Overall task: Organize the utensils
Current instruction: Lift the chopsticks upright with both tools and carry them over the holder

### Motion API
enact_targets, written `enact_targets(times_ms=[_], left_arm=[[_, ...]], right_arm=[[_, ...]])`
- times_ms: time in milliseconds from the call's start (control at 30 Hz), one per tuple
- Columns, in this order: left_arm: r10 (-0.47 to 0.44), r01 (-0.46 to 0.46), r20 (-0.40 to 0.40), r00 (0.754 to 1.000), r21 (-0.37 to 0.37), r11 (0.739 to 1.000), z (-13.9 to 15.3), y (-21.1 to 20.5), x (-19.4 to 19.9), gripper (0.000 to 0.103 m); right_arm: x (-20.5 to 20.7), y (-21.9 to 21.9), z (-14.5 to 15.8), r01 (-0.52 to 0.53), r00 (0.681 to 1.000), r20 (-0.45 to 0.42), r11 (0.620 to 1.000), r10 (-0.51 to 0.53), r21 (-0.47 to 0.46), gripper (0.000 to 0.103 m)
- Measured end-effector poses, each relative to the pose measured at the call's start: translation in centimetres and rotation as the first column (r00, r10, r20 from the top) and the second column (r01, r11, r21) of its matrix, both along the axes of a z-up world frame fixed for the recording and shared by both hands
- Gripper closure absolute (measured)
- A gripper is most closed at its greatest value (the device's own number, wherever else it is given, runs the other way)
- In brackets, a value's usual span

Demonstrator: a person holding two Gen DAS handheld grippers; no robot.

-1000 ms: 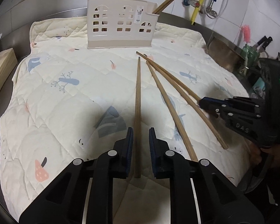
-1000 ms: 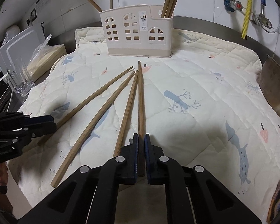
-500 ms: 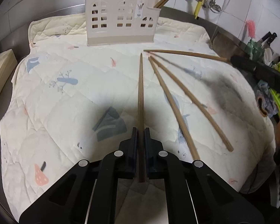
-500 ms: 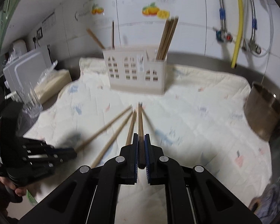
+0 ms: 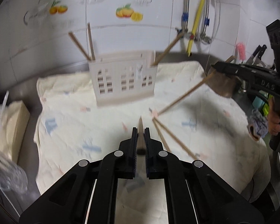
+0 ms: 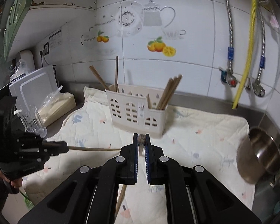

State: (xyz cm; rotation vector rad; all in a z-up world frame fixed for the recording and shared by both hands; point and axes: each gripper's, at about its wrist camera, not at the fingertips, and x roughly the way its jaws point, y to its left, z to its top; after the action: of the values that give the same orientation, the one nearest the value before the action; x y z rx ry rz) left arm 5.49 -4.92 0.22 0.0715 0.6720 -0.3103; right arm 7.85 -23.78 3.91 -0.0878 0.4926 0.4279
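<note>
A cream utensil holder [image 5: 124,81] with window cut-outs stands at the back of the quilted mat [image 5: 74,130]; it also shows in the right wrist view [image 6: 138,112], with several chopsticks [image 6: 169,91] standing in it. My left gripper [image 5: 140,132] is shut on a wooden chopstick [image 5: 140,130], lifted and pointing at the holder. My right gripper [image 6: 141,140] is shut on another chopstick [image 6: 141,140], seen end-on; in the left wrist view it [image 5: 183,97] slants down from that gripper [image 5: 214,67]. Two chopsticks [image 5: 169,138] lie on the mat.
A steel pot [image 6: 259,153] stands at the mat's right edge. A clear glass [image 6: 34,123], a wrapped pack [image 6: 56,106] and a white appliance [image 6: 33,85] stand at the left. Pipes and taps [image 6: 231,78] hang on the tiled wall.
Both grippers have lifted their chopsticks off the mat and tilted up toward the holder. The views now show the wall.
</note>
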Motion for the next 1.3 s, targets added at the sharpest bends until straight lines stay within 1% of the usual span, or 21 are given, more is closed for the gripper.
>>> enact_targets(times_ms=[233,300,467,633,800,900,967,1067,1200,1300], left_arm=[[-0.013,0.014,0.016,1.0,-0.004,1.0,2.0,0.3,2.7,0.097],[-0.018,0.019,0.03,0.999,-0.016,1.0,3.2,0.5,3.4,0.097],[-0.025,0.027,0.08,0.996,-0.017,1.0,6.6,0.6,5.0,0.097],[-0.017,0.019,0.163,0.987,-0.01,1.0,11.0,1.1,6.3,0.097],[0.009,-0.009,0.236,0.972,-0.004,1.0,14.9,1.6,7.8,0.097],[0.039,-0.038,0.265,0.964,-0.007,0.999,16.3,2.2,9.3,0.097],[0.06,-0.059,0.265,0.962,-0.012,0.998,16.6,2.6,10.5,0.097],[0.09,-0.09,0.25,0.964,-0.012,0.996,16.2,3.0,12.1,0.097],[0.092,-0.083,0.236,0.967,-0.048,0.995,16.5,3.7,13.1,0.097],[0.086,-0.079,0.253,0.964,-0.038,0.996,17.1,3.5,13.2,0.097]], right_arm=[[1.6,0.5,2.8,-0.045,0.999,0.005,0.999,0.045,0.006,0.097],[2.1,0.5,4.0,-0.052,0.999,0.016,0.999,0.052,0.005,0.097],[3.6,0.8,7.3,-0.066,0.996,0.053,0.998,0.065,0.013,0.097],[5.2,1.2,10.1,-0.066,0.994,0.092,0.998,0.065,0.008,0.097],[7.0,0.9,12.2,-0.041,0.991,0.126,0.999,0.037,0.029,0.097],[8.3,0.8,13.1,-0.018,0.99,0.144,0.999,0.012,0.04,0.097],[9.2,0.7,13.4,-0.004,0.989,0.146,0.999,-0.004,0.053,0.097],[10.5,0.8,13.4,0.01,0.989,0.144,0.998,-0.02,0.07,0.097],[11.9,1.1,13.2,0.02,0.99,0.135,0.997,-0.029,0.074,0.097],[12.9,1.5,12.6,0.022,0.993,0.118,0.998,-0.029,0.065,0.097]])
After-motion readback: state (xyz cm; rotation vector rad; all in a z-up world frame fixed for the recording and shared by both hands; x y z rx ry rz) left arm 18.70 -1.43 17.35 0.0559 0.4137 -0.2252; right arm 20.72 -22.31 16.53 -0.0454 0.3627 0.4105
